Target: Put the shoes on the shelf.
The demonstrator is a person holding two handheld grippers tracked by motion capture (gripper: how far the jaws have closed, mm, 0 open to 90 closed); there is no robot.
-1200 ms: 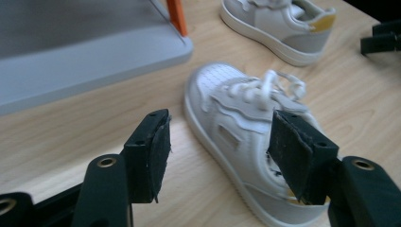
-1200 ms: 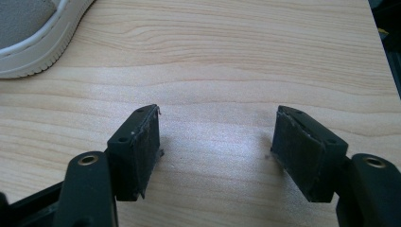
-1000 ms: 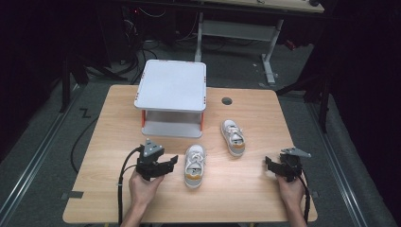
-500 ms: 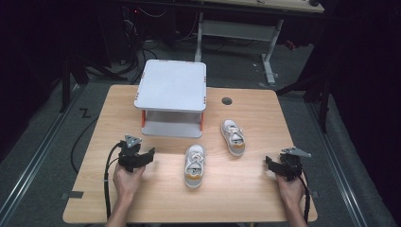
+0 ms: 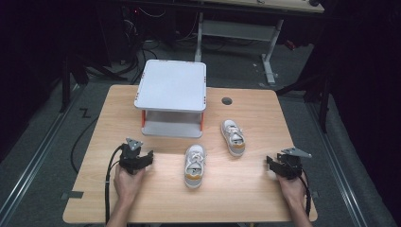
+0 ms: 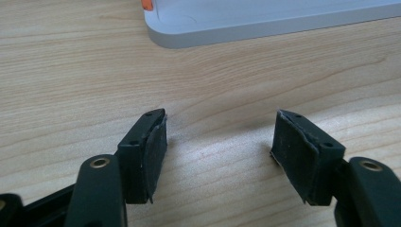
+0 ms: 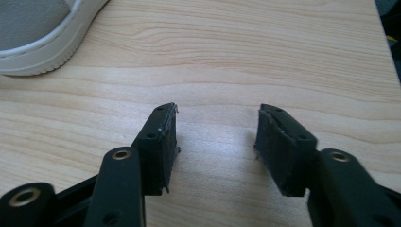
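**Both grippers parted, resting low over table**

Currently the left gripper [image 5: 150, 157] sits at the near left of the light wooden table [image 5: 246, 189], jaws spread apart with bare wood between them [image 6: 217, 142]. Ahead of it stands the grey two-tier plastic shelf with orange posts [image 5: 172, 85]. Just to its right lies one small white sneaker with a tan heel [image 5: 194, 165]. The right gripper [image 5: 268, 164] also has parted jaws, nothing held [image 7: 215, 137]. Ahead and left of it lies a second matching white sneaker [image 5: 233, 137].
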